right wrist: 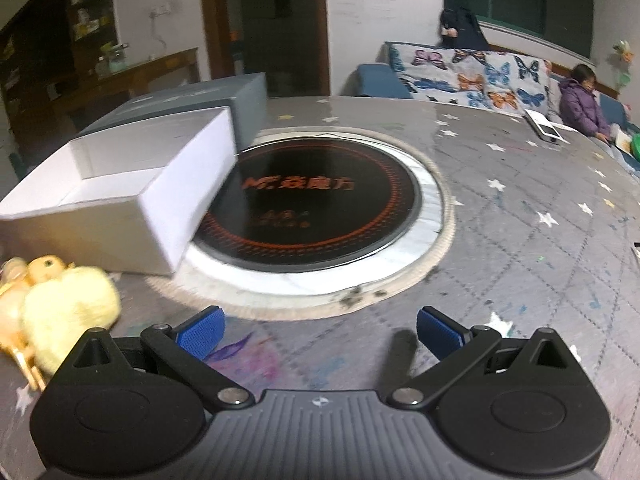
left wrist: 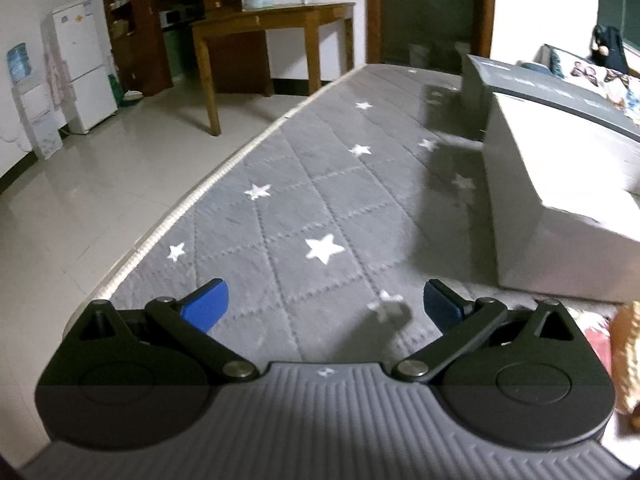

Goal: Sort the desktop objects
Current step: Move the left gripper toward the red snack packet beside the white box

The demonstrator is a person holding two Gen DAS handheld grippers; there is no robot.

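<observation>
1. The yellow plush chick [right wrist: 68,312] lies on the table [right wrist: 520,240] at about 9 o'clock from the right gripper [right wrist: 320,334], just beside its left finger and outside the gap. In the left wrist view only an orange-yellow edge of the toy [left wrist: 626,360] shows, at 3 o'clock of the left gripper [left wrist: 324,306]. So the toy sits between the two grippers, and I judge the right one the nearer
2. Its long axis seems to run roughly from 8 to 2 o'clock in the right view, head toward the box and thin orange legs toward the near edge; blur makes this uncertain
3. The open white box [right wrist: 120,192] lies at 10 to 11 o'clock from the right gripper, just beyond the toy, its inside bare as far as can be seen. A grey box lid [right wrist: 208,96] lies behind it, touching or nearly so
4. Both grippers are spread wide and hold nothing
5. If the box is where things go, the toy lies outside it now, so a grasp would call for a swing toward 9 o'clock
6. The table wears a grey quilted cover with white stars; a round black hotplate [right wrist: 316,208] is set in its middle, the box's corner overlapping its rim
7. Around: a tiled floor [left wrist: 100,184], a wooden side table [left wrist: 276,20], a white fridge [left wrist: 80,64], a butterfly-patterned sofa [right wrist: 480,76] and a seated person [right wrist: 580,100]
</observation>
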